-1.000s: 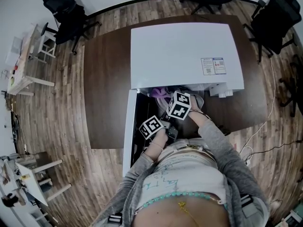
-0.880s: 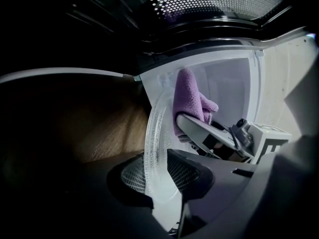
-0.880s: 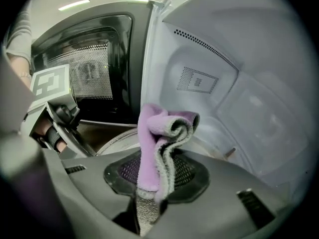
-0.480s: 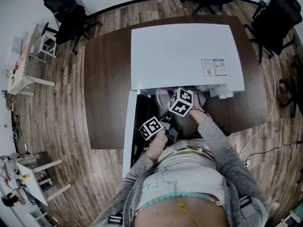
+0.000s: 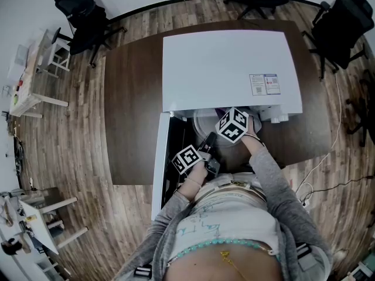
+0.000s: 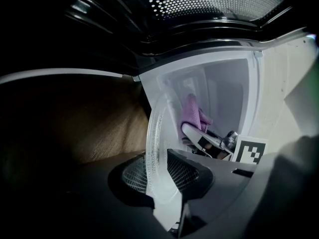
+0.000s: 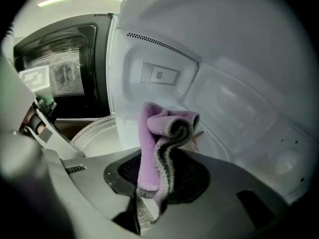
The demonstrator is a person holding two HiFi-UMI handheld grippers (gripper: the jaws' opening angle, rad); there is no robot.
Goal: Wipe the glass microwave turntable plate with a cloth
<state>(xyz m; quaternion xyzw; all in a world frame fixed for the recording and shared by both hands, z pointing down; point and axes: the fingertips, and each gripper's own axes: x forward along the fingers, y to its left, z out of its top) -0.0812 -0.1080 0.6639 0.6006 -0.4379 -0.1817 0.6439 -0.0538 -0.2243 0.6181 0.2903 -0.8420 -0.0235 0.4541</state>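
The clear glass turntable plate [image 6: 155, 148] stands on edge at the mouth of the microwave, and my left gripper [image 6: 162, 172] is shut on its near rim. In the head view the plate [image 5: 204, 122] shows as a pale disc under the microwave's front edge. My right gripper [image 7: 160, 176] is shut on a folded purple and grey cloth [image 7: 162, 143], held over the plate's face [image 7: 99, 133]. From the left gripper view the cloth [image 6: 192, 112] sits behind the glass. The right marker cube [image 5: 233, 125] hides the cloth in the head view.
The white microwave [image 5: 228, 69] stands on a dark brown table [image 5: 132, 98], its door [image 5: 158, 157] swung open toward the person. The cavity's white walls [image 7: 239, 98] close in around the right gripper. Black office chairs [image 5: 82, 16] stand on the wooden floor.
The right gripper has slid to the right across the plate with the cloth, which no longer shows in the head view. The left gripper and the plate have stayed put.
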